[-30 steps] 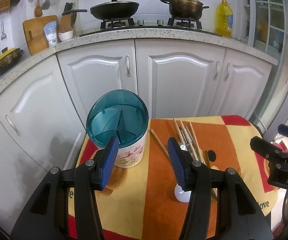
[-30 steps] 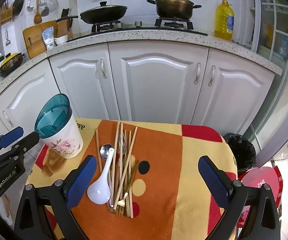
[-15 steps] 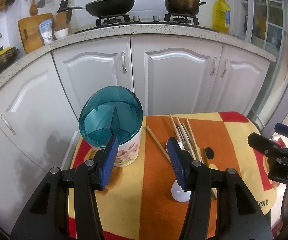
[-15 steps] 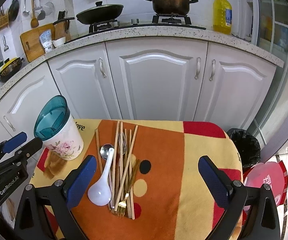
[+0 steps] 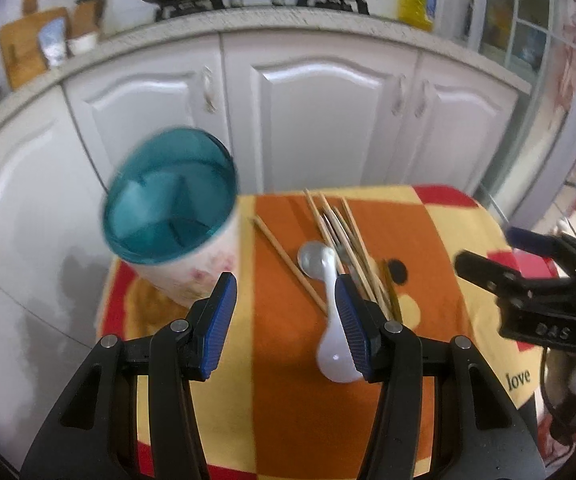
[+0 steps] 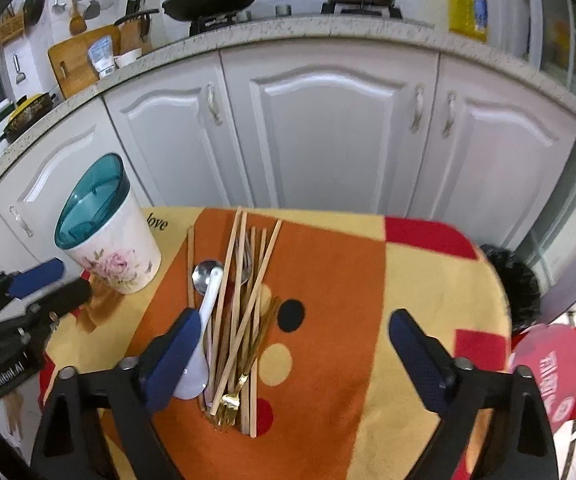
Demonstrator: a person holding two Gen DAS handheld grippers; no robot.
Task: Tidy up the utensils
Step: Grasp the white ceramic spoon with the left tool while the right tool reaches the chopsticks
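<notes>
Both grippers hover over the little table, and nothing is held in either one. The left gripper (image 5: 284, 320) has its blue-padded fingers (image 5: 218, 322) spread apart with bare cloth between them, hanging just in front of the utensil holder (image 6: 108, 228), that white flowered cup with the teal divided insert. The holder stands upright at the near-left corner of the blanket (image 6: 348, 280), an orange, yellow and red one that covers the table. Just to the right of the holder lies the heap: a bundle of wooden chopsticks (image 6: 244, 280) fanned lengthwise, one stray chopstick (image 6: 190, 264) lying apart on the side nearest the holder, a white ceramic spoon (image 6: 204, 340) with its handle resting across a metal spoon (image 6: 204, 274), and a gold fork (image 6: 228, 404) at the end of the pile farthest from the cabinets. There looks to be a silver fork tucked under the sticks, though they cover most of it and I would not swear to it. The right gripper (image 6: 292, 356) is wide open, its fingers (image 6: 176, 356) spread well apart, the one nearer the holder sitting right over the bowl of the white spoon; whether it touches, I cannot tell. From the left wrist view the holder is smeared with blur, its rim a teal oval. Behind the holder run the white cabinet doors (image 6: 328, 140).
</notes>
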